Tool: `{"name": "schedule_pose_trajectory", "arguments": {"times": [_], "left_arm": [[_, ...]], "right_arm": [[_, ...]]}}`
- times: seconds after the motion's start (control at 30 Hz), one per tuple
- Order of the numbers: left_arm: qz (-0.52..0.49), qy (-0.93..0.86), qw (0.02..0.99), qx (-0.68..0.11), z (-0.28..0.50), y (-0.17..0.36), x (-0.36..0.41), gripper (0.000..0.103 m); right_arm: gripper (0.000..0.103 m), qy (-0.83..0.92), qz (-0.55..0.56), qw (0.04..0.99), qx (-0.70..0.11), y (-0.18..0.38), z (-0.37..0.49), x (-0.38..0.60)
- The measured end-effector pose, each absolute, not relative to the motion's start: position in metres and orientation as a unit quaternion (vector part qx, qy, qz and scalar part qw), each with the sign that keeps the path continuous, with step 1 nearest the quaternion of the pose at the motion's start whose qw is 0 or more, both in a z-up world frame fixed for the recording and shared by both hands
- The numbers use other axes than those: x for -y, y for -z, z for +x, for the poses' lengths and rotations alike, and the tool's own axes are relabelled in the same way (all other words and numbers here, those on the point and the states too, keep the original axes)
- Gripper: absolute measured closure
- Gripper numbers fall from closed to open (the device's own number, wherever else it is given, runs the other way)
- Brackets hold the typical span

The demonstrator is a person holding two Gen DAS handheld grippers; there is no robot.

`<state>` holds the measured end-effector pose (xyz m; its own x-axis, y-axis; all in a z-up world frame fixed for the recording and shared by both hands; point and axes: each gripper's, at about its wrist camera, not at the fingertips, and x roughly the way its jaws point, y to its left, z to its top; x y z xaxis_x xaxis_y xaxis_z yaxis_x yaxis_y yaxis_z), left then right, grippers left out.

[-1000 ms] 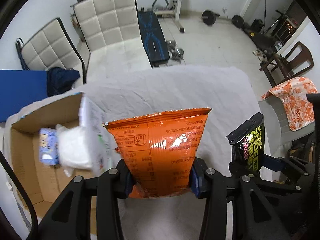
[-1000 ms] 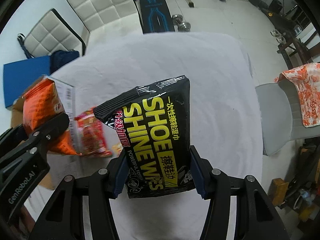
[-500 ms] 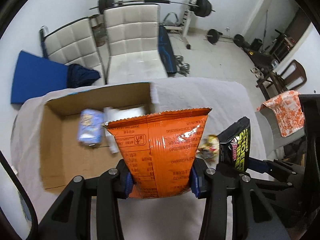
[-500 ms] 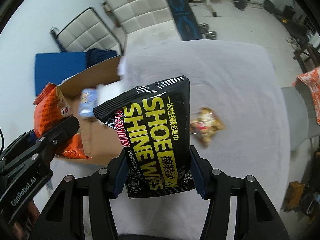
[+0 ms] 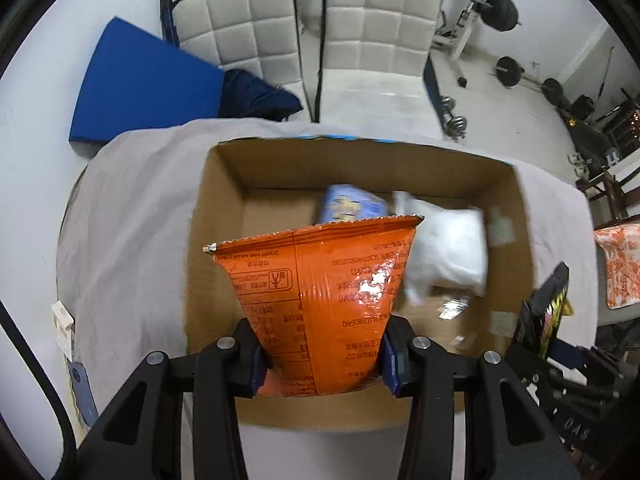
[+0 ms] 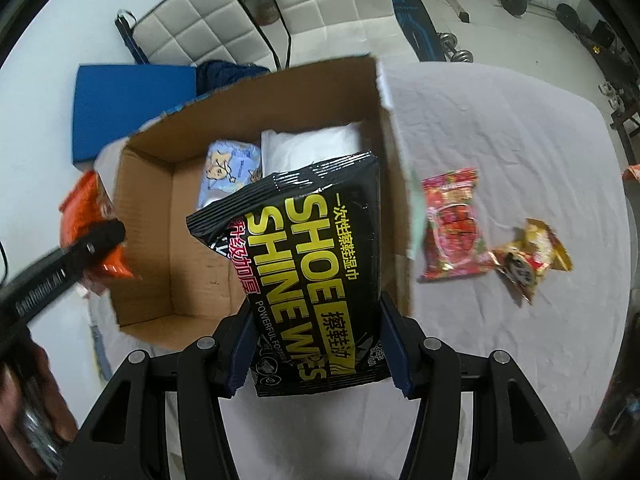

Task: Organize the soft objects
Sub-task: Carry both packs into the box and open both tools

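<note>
Left wrist view: left gripper [image 5: 322, 360] jaws clamp orange snack bag [image 5: 320, 300] above cardboard box [image 5: 224, 208]. Right gripper [image 6: 316, 356] jaws clamp black wipes pack [image 6: 316, 264].

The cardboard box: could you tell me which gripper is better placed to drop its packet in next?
Left, probably. The left gripper holds the orange packet over the cardboard box; the right gripper's black wipes pack hangs by its right wall.

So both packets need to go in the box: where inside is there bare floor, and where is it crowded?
The cardboard box has bare floor along its left wall and near wall. The far right corner is crowded: the blue wipes pack and the white pack lie there side by side. Outside, the red snack packet and the gold packet lie on the cloth to the box's right.
</note>
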<state>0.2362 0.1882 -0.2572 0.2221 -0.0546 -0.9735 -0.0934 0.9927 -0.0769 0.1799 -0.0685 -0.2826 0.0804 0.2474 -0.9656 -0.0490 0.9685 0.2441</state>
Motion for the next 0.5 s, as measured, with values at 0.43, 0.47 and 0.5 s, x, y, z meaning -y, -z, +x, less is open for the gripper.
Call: {"name": "schedule_pose_trajectory", "arguments": {"times": [0.43, 0.47, 0.5], "left_arm": [[-0.035, -0.018, 0.732, -0.68, 0.301, 0.338, -0.211, 0.062], [-0.031, -0.017, 0.728, -0.685, 0.305, 0.345, -0.211, 0.062], [-0.029, -0.016, 0.724, -0.689, 0.308, 0.349, -0.21, 0.062]], "right_arm": [[0.045, -0.065, 0.057, 0.677, -0.731, 0.38, 0.208, 0.039], [0.045, -0.063, 0.057, 0.673, -0.734, 0.387, 0.21, 0.038], [0.044, -0.064, 0.06, 0.67, -0.737, 0.394, 0.213, 0.036]]}}
